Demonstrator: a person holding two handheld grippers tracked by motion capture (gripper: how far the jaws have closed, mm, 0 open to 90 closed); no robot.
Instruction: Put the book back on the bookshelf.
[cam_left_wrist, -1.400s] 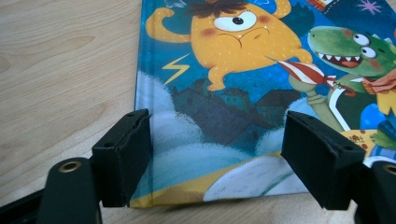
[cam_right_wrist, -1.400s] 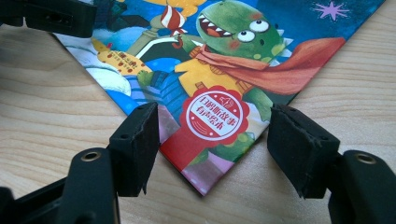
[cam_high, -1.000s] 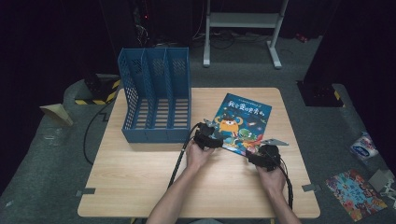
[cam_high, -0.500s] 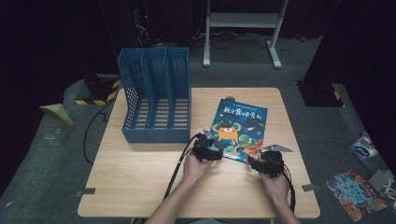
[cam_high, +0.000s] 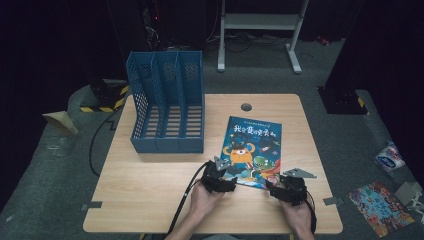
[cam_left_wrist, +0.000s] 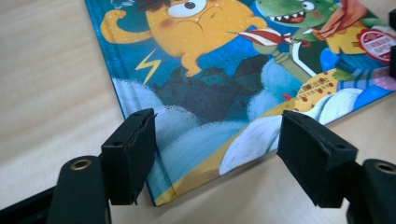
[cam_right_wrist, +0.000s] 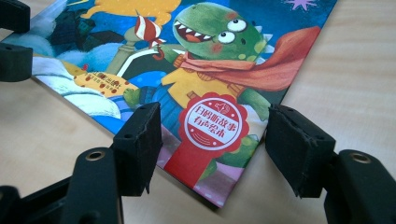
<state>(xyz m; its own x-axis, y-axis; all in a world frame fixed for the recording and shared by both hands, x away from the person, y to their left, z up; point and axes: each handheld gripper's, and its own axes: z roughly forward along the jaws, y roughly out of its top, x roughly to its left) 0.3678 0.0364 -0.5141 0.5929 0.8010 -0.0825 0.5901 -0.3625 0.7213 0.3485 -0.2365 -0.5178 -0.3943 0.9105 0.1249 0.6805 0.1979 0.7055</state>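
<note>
The glossy, colourful hardcover picture book (cam_high: 252, 151) lies flat on the wooden bench (cam_high: 150, 185): stiff, light, slippery. Both tools, left tool (cam_left_wrist: 217, 154) and right tool (cam_right_wrist: 215, 149), gape wide at its near corners, the best holds.

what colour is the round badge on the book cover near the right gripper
Red with white lettering, on the book; the badge shows best in the right gripper view.

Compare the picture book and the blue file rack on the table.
The picture book lies flat and many-coloured; the blue file rack stands upright, one plain blue. The book sits at the open grippers' jaws; the rack stands apart, farther back. Both rest on the wooden table.
</note>
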